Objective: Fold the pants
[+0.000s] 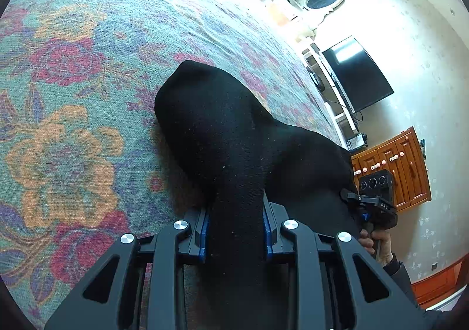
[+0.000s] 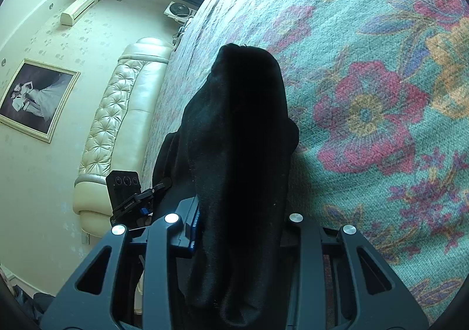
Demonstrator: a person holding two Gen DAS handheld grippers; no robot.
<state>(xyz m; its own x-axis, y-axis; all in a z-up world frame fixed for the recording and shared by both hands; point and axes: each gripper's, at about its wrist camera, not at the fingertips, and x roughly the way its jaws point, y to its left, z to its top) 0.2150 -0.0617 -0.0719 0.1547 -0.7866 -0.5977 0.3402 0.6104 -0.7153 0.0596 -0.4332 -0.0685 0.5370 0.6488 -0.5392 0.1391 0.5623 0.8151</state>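
Observation:
Black pants (image 1: 222,131) hang bunched over a floral bedspread (image 1: 73,72). My left gripper (image 1: 236,230) is shut on a thick fold of the black cloth, which fills the gap between its blue pads. In the right wrist view the same pants (image 2: 237,131) drape forward from my right gripper (image 2: 239,230), which is shut on another bunch of the fabric. The right pad is hidden under the cloth. Each view shows the other gripper at its edge: the right gripper (image 1: 366,207) with a hand on it, and the left gripper (image 2: 137,201).
The bedspread (image 2: 366,95) covers a wide bed. A cream tufted headboard (image 2: 117,113) and a framed picture (image 2: 35,98) are at the left. A dark television (image 1: 357,75), a white stand and a wooden cabinet (image 1: 395,169) stand by the wall at the right.

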